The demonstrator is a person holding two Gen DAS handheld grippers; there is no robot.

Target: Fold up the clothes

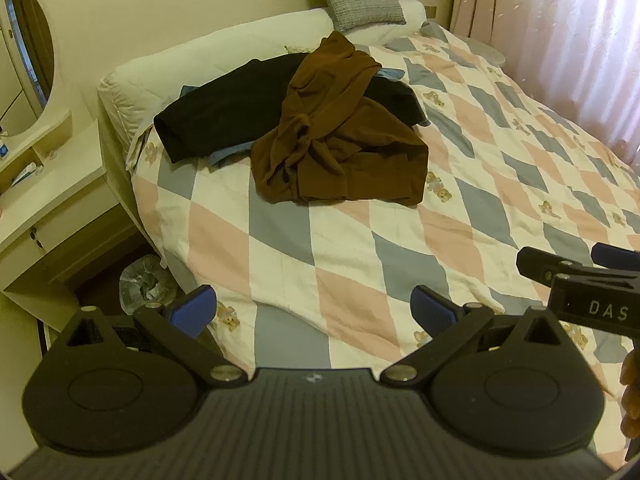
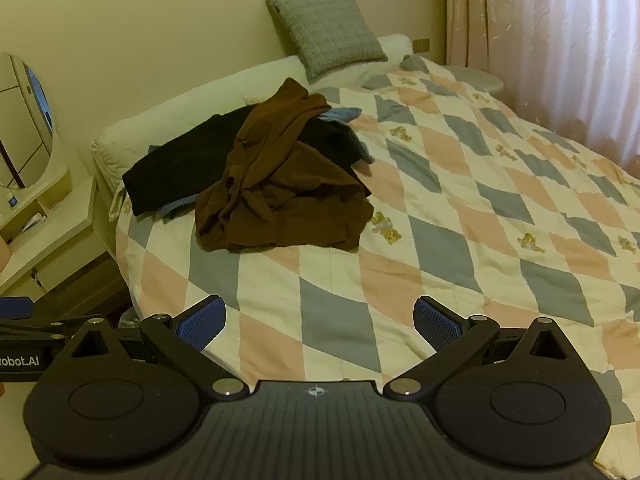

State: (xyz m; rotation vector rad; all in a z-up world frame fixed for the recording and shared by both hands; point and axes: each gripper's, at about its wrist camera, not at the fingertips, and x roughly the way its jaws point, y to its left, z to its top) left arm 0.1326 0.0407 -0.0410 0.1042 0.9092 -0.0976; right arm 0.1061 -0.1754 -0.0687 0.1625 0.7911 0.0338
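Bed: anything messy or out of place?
Yes. A brown garment lies crumpled in a heap on the quilt, partly over a black garment. Both grippers are open, empty, short of it.

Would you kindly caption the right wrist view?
Open right tool facing a crumpled brown garment on the quilted bed.

The quilt [image 2: 460, 216] carries a diamond check in 3 colours: pink, grey-blue and cream, with small tan teddy-bear motifs. The crumpled garment [image 2: 280, 196] is plain brown. The garment beneath it [image 2: 180, 168] is plain black, with a light blue edge showing under it. The cushion [image 2: 326, 32] is grey with a fine woven check. The curtain [image 2: 552, 40] is pale pink. The wall is cream. The gripper pads [image 2: 202, 322] are blue on black bodies.
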